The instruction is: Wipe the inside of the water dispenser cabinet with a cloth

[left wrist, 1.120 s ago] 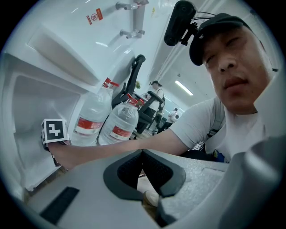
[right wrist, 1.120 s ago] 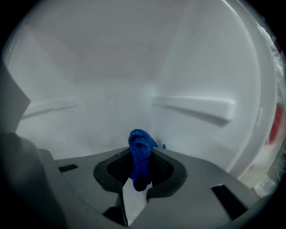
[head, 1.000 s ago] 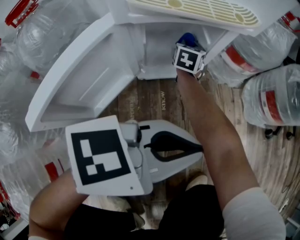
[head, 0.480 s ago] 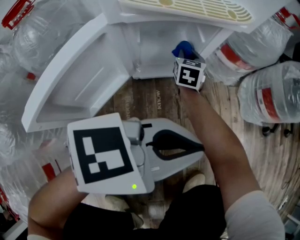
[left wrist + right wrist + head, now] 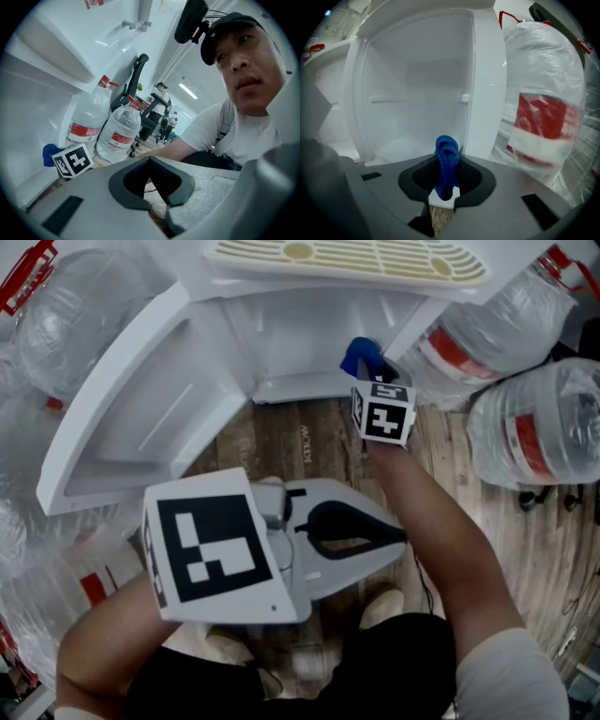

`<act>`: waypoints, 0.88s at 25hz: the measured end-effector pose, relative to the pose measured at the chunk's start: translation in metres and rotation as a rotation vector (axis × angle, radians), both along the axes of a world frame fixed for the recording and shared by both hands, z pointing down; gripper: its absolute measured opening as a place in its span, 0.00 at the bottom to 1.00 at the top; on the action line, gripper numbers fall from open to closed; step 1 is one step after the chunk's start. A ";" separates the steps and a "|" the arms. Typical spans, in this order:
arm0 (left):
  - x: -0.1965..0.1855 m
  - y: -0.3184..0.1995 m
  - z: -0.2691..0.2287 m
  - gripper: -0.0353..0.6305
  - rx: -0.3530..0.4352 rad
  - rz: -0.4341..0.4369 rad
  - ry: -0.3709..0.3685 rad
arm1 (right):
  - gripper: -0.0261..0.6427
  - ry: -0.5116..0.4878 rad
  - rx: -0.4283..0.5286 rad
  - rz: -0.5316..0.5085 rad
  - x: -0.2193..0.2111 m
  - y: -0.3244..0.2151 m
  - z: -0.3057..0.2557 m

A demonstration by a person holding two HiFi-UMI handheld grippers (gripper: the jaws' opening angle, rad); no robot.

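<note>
Now the right gripper [image 5: 446,177], jaws clamped on the blue cloth [image 5: 446,159], has backed out to the cabinet [image 5: 417,93] front lip, so wiping looks paused or finishing, while the left gripper [image 5: 153,180] waits outside the cabinet, jaws together and empty.

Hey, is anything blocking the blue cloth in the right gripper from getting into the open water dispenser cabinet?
Nothing visible does. The right gripper has its jaws shut on the blue cloth just in front of the cabinet. Its door is swung open, and the way into the white interior is open.

Bunched blue cloth [image 5: 446,161], pinched upright, faces the open white cabinet [image 5: 417,93].
</note>
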State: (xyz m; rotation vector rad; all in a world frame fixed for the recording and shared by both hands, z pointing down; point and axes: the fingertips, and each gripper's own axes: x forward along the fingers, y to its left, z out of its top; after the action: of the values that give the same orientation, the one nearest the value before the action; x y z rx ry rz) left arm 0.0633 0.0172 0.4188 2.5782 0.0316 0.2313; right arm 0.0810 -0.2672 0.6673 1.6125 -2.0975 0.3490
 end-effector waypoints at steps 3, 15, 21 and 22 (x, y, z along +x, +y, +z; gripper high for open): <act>0.006 -0.001 0.001 0.05 0.007 0.010 -0.002 | 0.16 0.002 -0.007 -0.028 0.005 0.005 -0.001; 0.032 -0.010 0.014 0.05 0.040 0.032 -0.045 | 0.17 0.011 -0.059 -0.187 0.017 0.026 -0.002; 0.038 -0.024 0.014 0.05 0.188 0.031 -0.148 | 0.17 0.037 -0.117 -0.312 0.028 0.054 -0.021; 0.037 -0.026 0.009 0.05 0.192 0.020 -0.155 | 0.17 0.038 -0.134 -0.339 0.030 0.063 -0.029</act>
State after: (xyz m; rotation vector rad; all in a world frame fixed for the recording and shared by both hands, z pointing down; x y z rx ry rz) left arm 0.1005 -0.0089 0.4282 2.7426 -0.0230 0.4610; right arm 0.1110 -0.2045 0.6388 1.1539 -2.2169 0.3316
